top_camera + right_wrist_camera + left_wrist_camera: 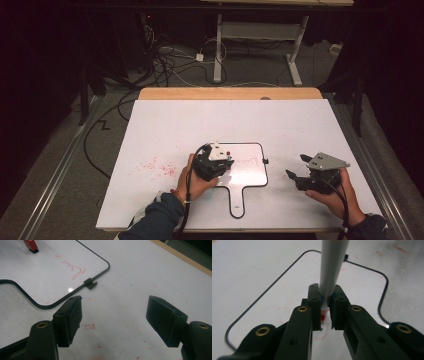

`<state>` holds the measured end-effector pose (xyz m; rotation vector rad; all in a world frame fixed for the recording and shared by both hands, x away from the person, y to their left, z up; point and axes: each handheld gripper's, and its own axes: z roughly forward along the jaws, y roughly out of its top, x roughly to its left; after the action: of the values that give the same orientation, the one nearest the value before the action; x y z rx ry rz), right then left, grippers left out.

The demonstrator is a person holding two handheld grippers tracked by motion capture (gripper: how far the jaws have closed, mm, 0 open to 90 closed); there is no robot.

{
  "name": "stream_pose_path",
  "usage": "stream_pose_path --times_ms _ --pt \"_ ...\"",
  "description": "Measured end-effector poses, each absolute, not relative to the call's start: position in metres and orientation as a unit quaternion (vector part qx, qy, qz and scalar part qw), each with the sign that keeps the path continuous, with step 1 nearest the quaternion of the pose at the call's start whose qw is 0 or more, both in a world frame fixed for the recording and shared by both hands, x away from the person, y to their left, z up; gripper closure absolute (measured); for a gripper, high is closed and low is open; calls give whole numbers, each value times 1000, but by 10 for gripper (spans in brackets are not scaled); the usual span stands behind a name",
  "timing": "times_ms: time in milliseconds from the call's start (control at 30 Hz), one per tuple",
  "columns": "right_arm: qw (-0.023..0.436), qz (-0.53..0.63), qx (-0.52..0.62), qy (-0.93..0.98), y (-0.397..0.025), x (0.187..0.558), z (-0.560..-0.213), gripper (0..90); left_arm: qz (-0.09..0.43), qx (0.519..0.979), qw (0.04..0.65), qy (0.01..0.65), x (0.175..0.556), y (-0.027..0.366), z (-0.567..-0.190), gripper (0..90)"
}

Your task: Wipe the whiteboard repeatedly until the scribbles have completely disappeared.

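Grey marker [331,270] (red-tipped) stood clamped in left gripper [325,312] over whiteboard [252,172]; right gripper [113,320] gaped wide, hovering beside.

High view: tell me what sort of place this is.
Probably a lab or recording workspace: a white-topped table holding a small black-rimmed whiteboard, loose cables on the floor, and a white-legged desk frame behind.

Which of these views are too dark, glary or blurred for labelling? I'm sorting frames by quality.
High view: dim surroundings, the white table sheet evenly lit, small details soft. Left gripper view: the grey marker barrel is blurred toward the top, the left tongs sharper. Right gripper view: a small glare spot on the black-rimmed whiteboard paddle, the open right tongs slightly soft.
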<state>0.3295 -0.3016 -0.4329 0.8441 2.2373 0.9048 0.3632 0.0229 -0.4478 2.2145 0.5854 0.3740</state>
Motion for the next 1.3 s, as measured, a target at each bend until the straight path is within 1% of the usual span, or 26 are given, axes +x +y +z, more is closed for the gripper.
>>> stream_pose_path --times_ms 167,400,500,600,667,767,833,900,1000,1100,1167,1233,1300 --pt "292 332 310 842 -301 330 -435 295 137 877 397 236 367 20 -446 785" --pt "301 332 310 839 -303 328 -433 295 128 880 389 241 357 44 -445 785" --pt "302 332 311 838 -303 328 -432 295 141 881 383 240 352 54 -445 785" --pt "303 331 309 839 -302 328 -432 295 174 879 369 245 355 65 -446 785" --pt "303 330 308 839 -300 328 -432 295 154 870 384 268 361 76 -448 784" --pt "304 329 305 840 -299 327 -433 295 150 865 390 276 363 84 -449 785" --pt "304 328 305 841 -300 328 -433 295 150 863 396 276 362 83 -450 785" --pt "303 328 306 841 -300 328 -433 295 132 858 413 274 362 78 -452 785" --pt "302 328 307 841 -300 329 -434 295 137 862 416 254 361 61 -452 785" --pt "303 328 306 841 -299 328 -433 295 124 866 423 235 359 42 -452 785" --pt "304 328 306 840 -300 328 -433 295 136 875 413 214 352 32 -451 785" --pt "302 329 307 840 -301 328 -433 295 138 877 408 212 351 32 -450 785" --pt "303 328 308 840 -302 328 -434 295 140 877 402 224 355 40 -449 785"
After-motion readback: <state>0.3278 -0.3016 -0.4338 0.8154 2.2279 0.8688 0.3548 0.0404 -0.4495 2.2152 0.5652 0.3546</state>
